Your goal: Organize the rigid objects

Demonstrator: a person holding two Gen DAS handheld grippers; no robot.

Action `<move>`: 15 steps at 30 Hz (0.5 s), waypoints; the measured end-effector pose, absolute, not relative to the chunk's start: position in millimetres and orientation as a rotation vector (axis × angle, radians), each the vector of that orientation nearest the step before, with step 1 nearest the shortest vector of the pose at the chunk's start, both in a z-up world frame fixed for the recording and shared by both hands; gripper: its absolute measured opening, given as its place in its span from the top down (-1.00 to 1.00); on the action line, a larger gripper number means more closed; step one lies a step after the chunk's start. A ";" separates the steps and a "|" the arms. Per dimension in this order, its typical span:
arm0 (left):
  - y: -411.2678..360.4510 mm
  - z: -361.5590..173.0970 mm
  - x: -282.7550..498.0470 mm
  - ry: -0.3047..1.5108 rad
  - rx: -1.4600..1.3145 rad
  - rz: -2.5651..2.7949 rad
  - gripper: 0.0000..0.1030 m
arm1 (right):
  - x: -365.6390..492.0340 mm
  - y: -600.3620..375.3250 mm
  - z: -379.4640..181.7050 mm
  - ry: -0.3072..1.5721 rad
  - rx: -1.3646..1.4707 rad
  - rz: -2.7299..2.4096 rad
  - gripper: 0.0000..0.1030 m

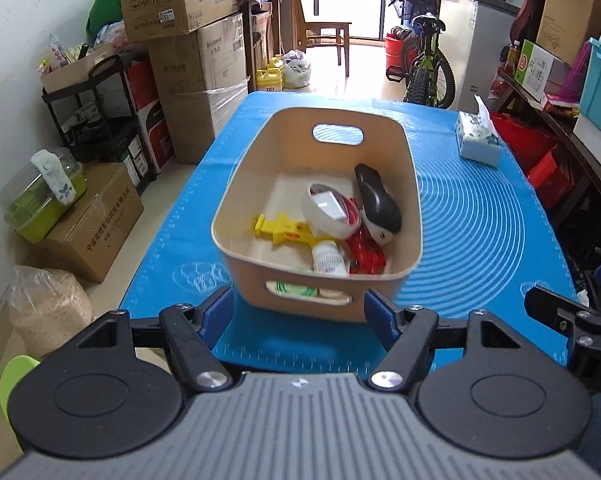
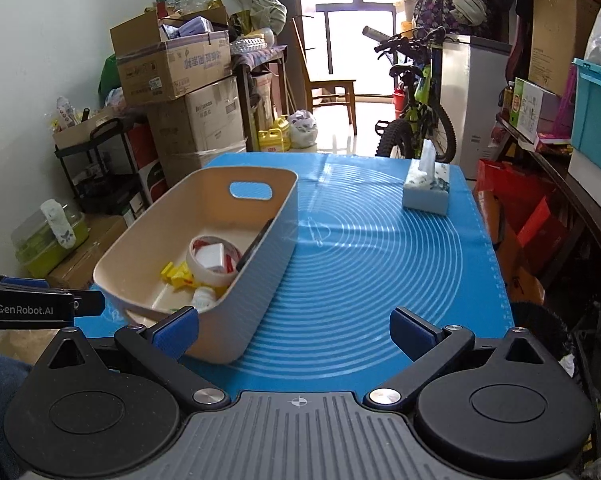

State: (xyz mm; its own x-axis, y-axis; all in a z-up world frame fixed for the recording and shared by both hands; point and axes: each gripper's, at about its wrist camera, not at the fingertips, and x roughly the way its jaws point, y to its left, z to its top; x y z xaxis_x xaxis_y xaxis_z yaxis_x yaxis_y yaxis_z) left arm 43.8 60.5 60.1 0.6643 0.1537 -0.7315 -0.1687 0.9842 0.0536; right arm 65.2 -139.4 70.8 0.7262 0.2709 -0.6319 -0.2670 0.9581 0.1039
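Both tools are hanging spread and empty near the beige basket [image 1: 404, 152] on the blue tabletop [image 1: 480, 220]: left tool [image 1: 300, 304], right tool [image 2: 294, 330]. Tape roll [image 1: 328, 216], yellow toy [image 1: 280, 230] and pill bottle [image 1: 330, 258] are lying piled inside; reaching in carelessly is risking snagging the rim and shoving the basket.

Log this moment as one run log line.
left gripper: open, empty | right gripper: open, empty | bin: holds tape roll, bottle
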 end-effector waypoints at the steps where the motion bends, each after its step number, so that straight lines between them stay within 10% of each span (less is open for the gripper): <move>1: 58.5 57.6 40.7 0.823 -0.014 0.184 -0.41 | 59.8 -140.7 67.8 0.697 0.003 0.294 -0.95; 15: 31.0 33.7 -0.3 0.745 0.048 0.134 -0.41 | 7.1 -163.0 36.6 0.686 0.017 0.244 -0.95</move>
State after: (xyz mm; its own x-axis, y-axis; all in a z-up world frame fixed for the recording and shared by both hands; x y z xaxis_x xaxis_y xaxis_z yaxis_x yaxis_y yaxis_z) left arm -0.3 31.0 33.7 0.7270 0.1384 -0.6725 -0.1045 0.9904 0.0908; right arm 7.1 -163.0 36.6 0.7465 0.2289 -0.6247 -0.2180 0.9713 0.0953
